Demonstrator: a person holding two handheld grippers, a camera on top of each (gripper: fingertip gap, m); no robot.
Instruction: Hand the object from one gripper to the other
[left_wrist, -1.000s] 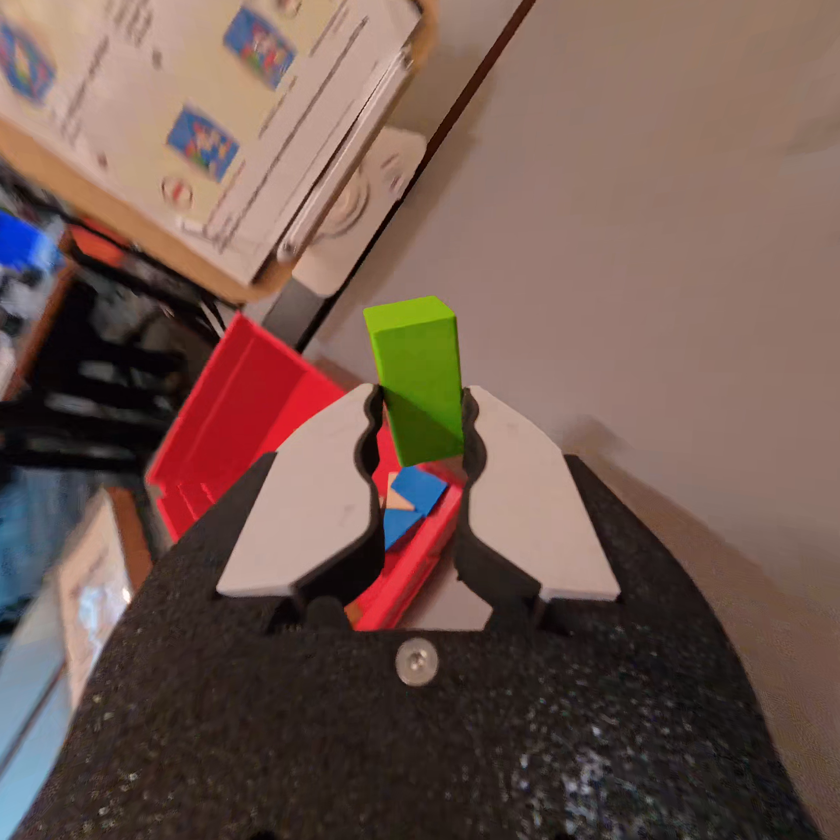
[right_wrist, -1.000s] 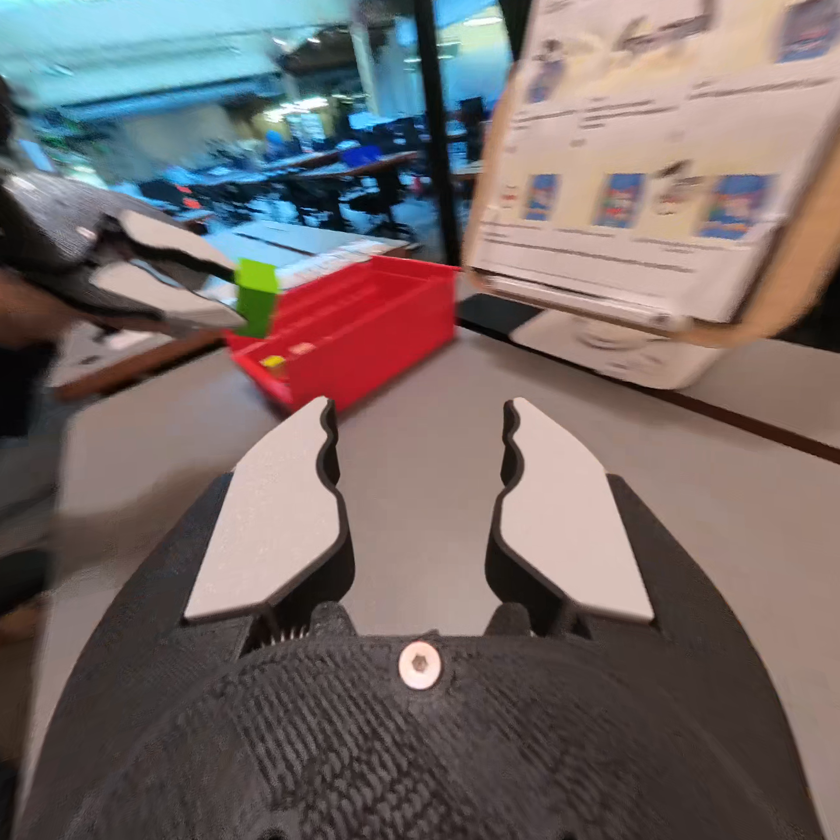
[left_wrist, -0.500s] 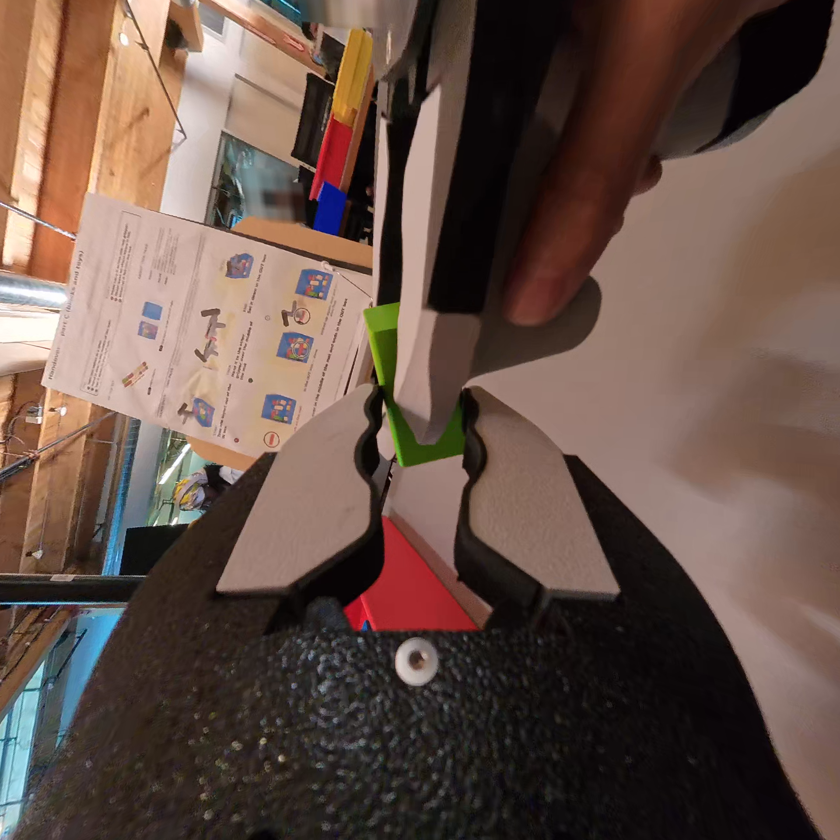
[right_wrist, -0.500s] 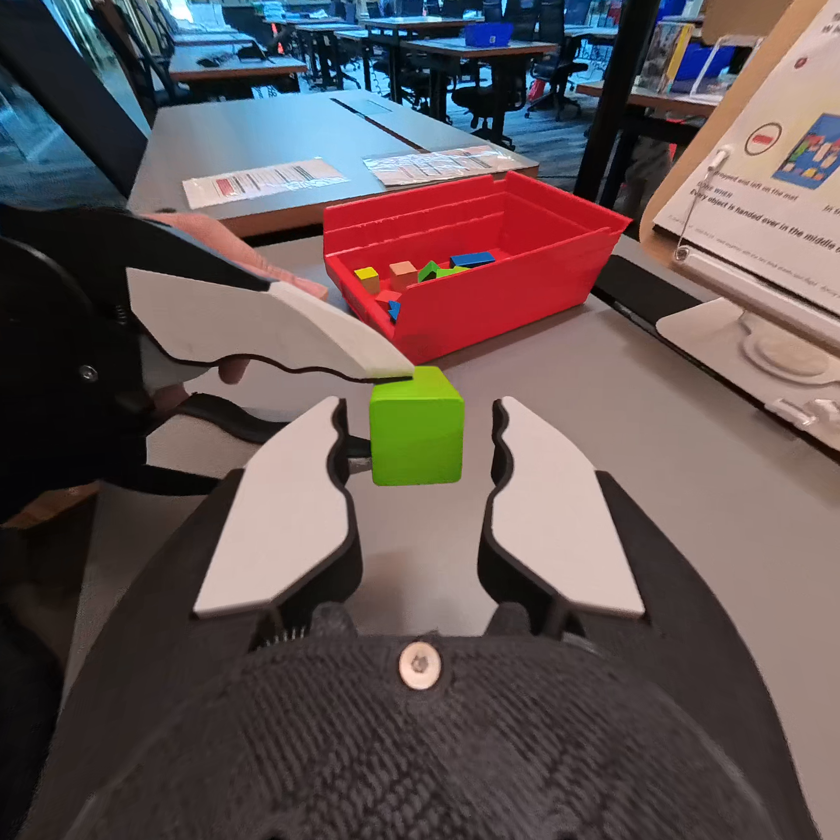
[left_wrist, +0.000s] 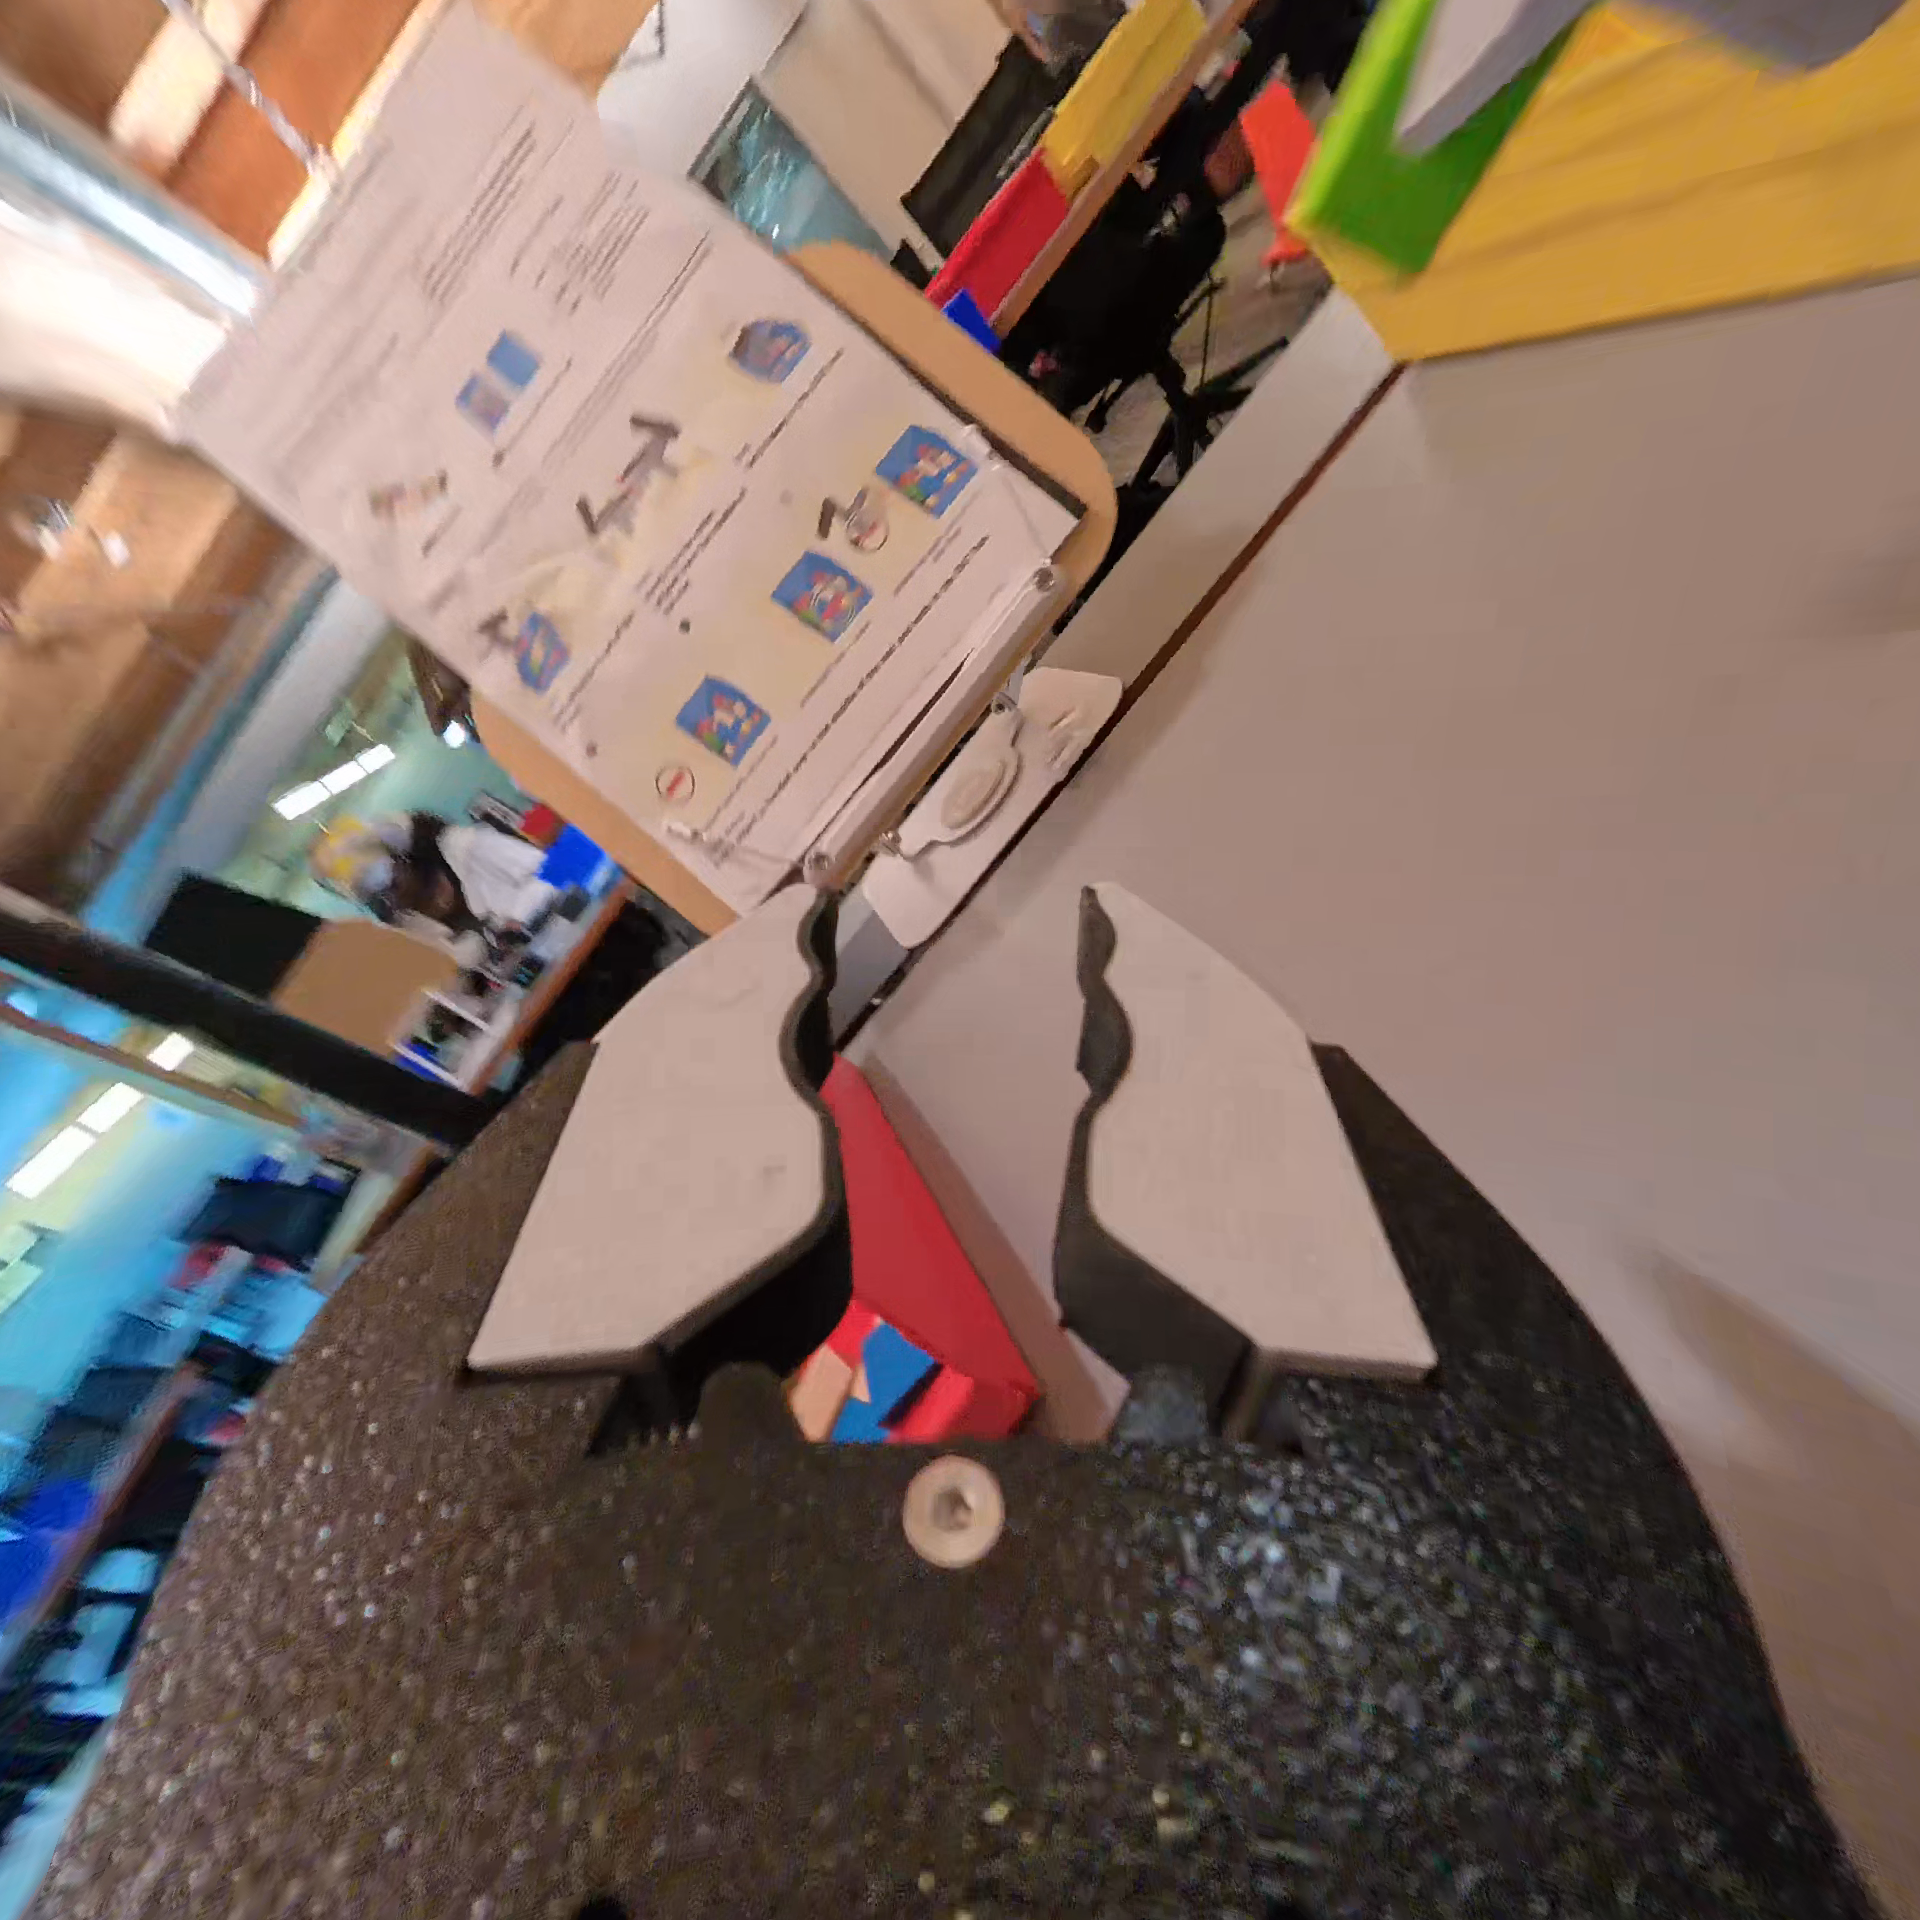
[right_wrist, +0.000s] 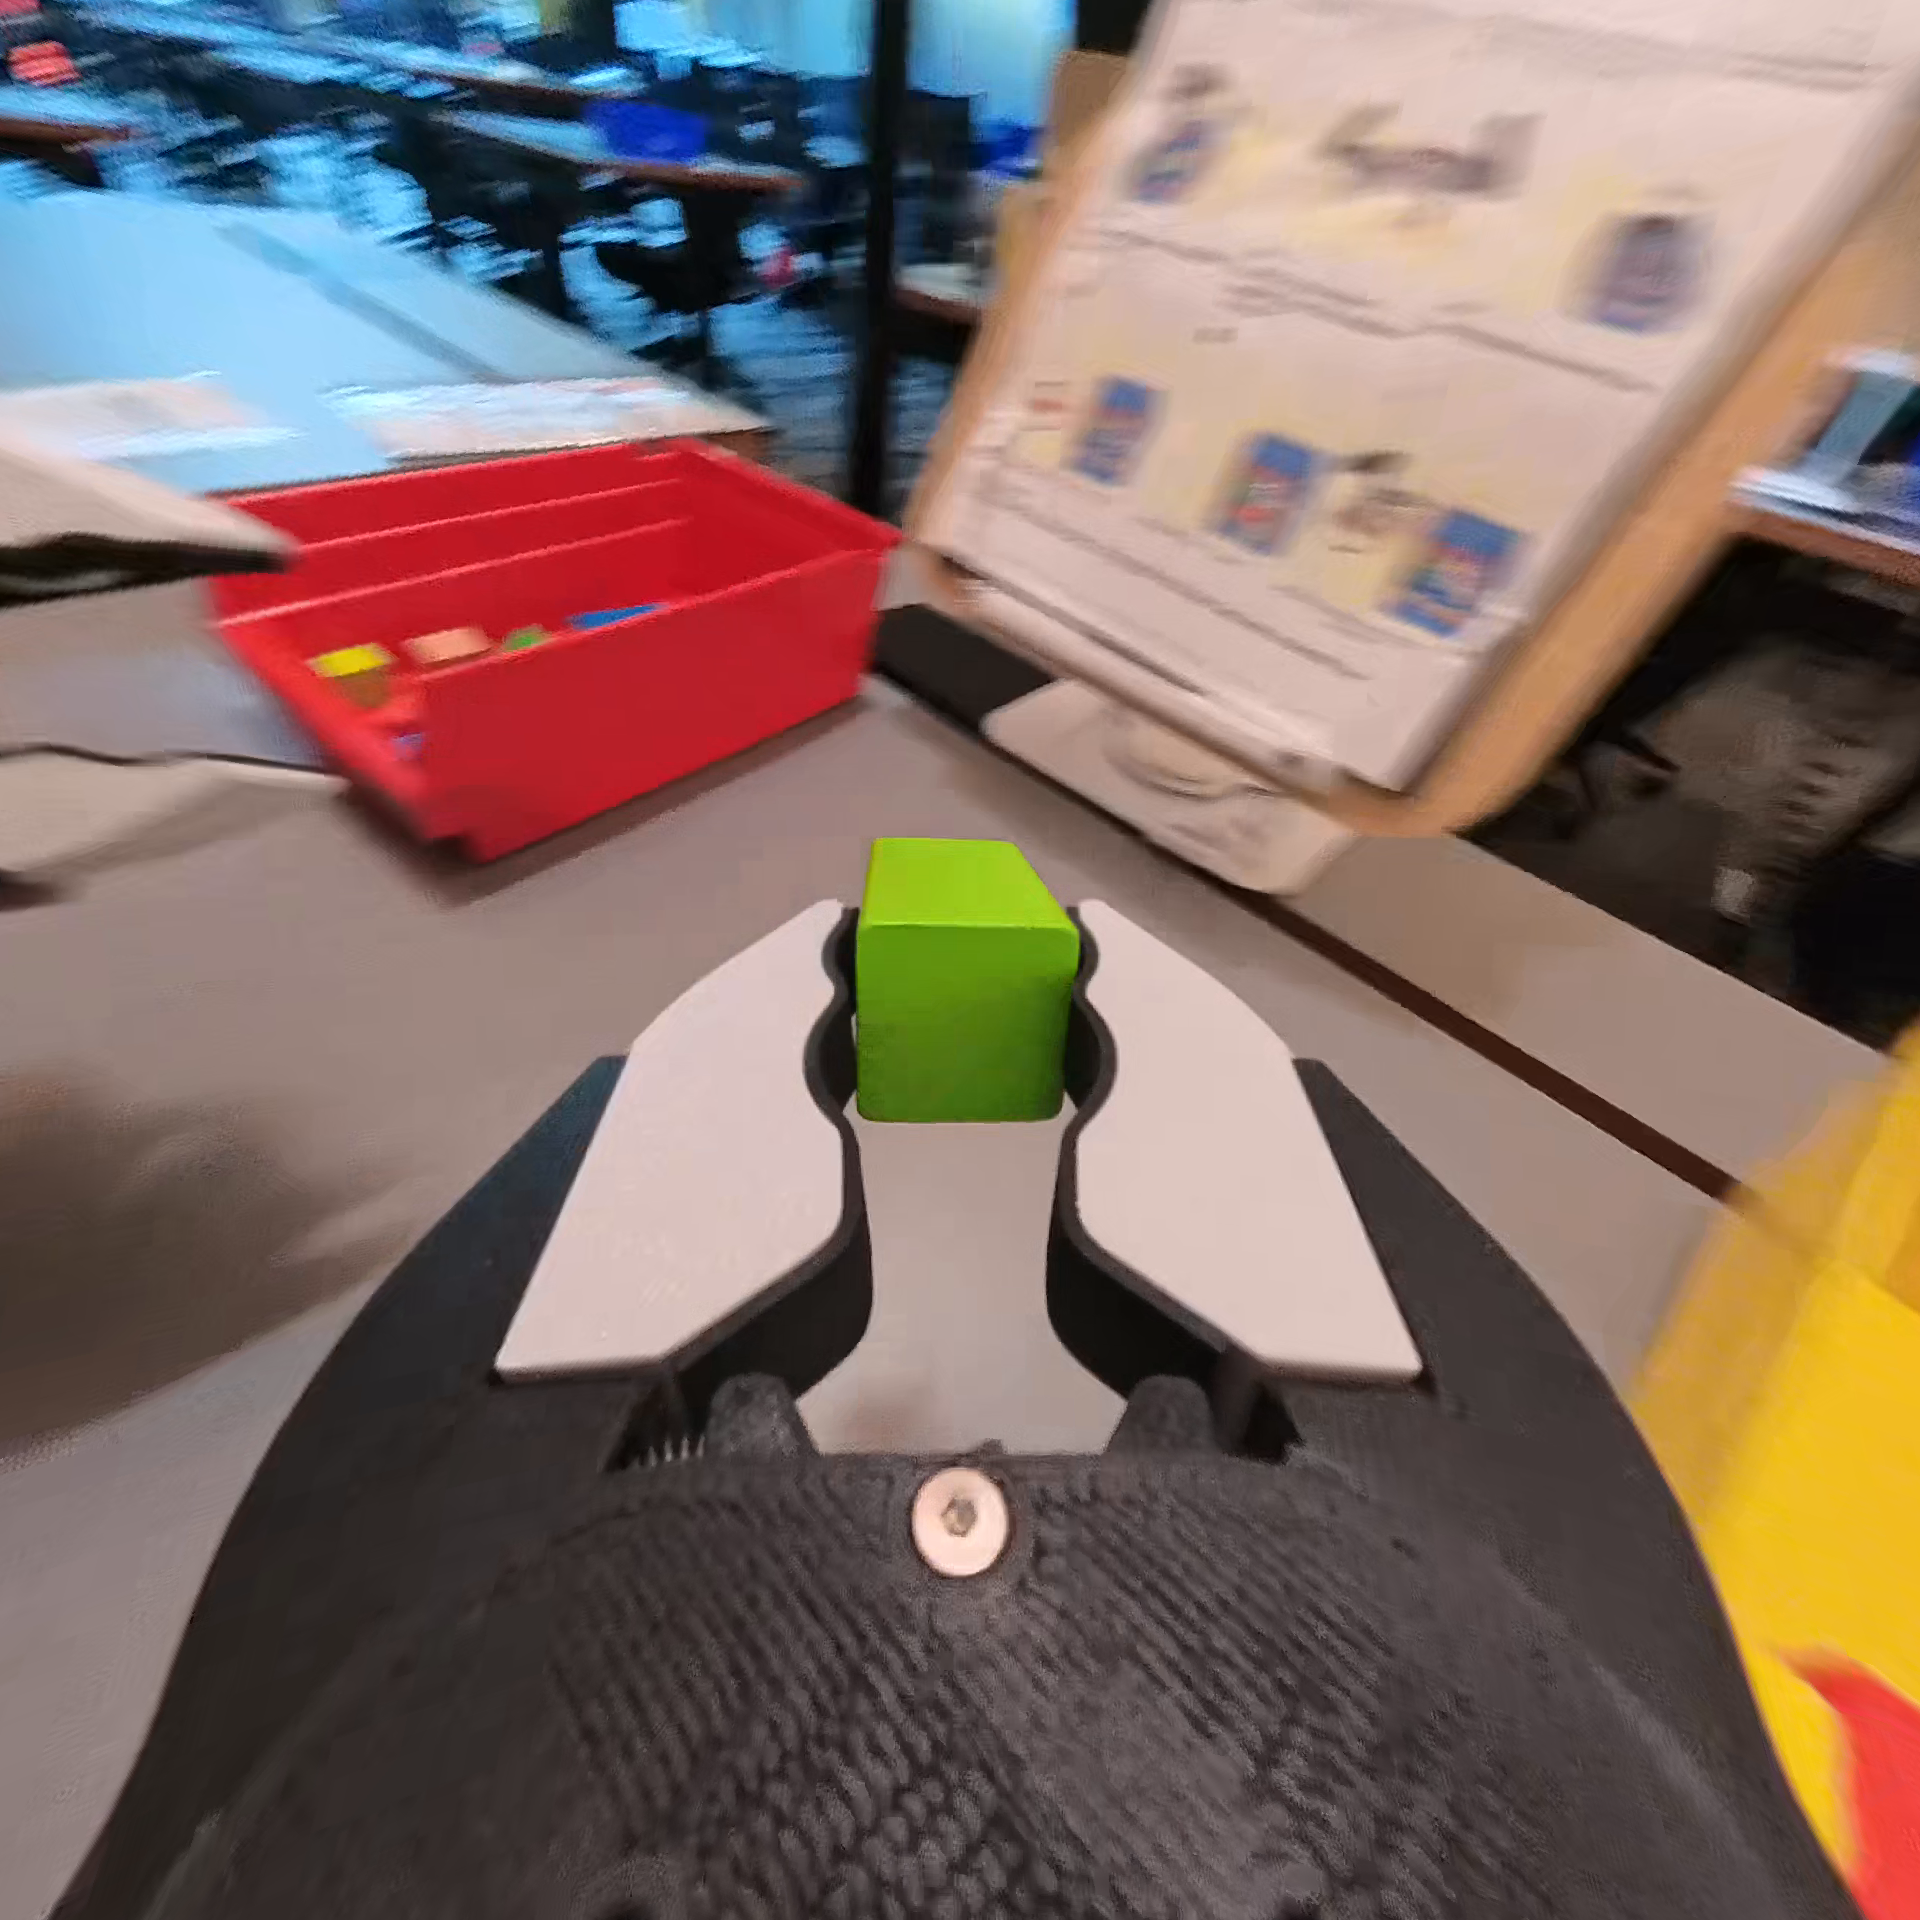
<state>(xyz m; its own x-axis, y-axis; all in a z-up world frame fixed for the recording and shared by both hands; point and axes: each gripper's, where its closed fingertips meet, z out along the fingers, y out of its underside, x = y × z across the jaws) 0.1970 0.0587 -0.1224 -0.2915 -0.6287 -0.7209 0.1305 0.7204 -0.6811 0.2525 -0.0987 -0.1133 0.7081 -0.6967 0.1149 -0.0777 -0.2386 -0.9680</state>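
A bright green block (right_wrist: 961, 987) sits between the pads of my right gripper (right_wrist: 961, 935), which is shut on it above the grey table (right_wrist: 416, 987). Both pads press its sides. In the left wrist view the same block (left_wrist: 1371, 187) shows at the top right, partly covered by a grey finger of the right gripper. My left gripper (left_wrist: 951, 914) is open with nothing between its fingers. One of its fingers (right_wrist: 125, 520) shows at the left edge of the right wrist view, off from the block.
A red bin (right_wrist: 582, 644) with several coloured blocks stands on the table at the back left; it also shows low in the left wrist view (left_wrist: 914, 1226). A clipboard stand with a printed sheet (right_wrist: 1403, 416) stands at the back right. A yellow bin (right_wrist: 1818, 1403) is at the right.
The left gripper held the green block, the right gripper's fingers came around it and shut on it. The left gripper opened and drew away; the block is now in the right gripper.
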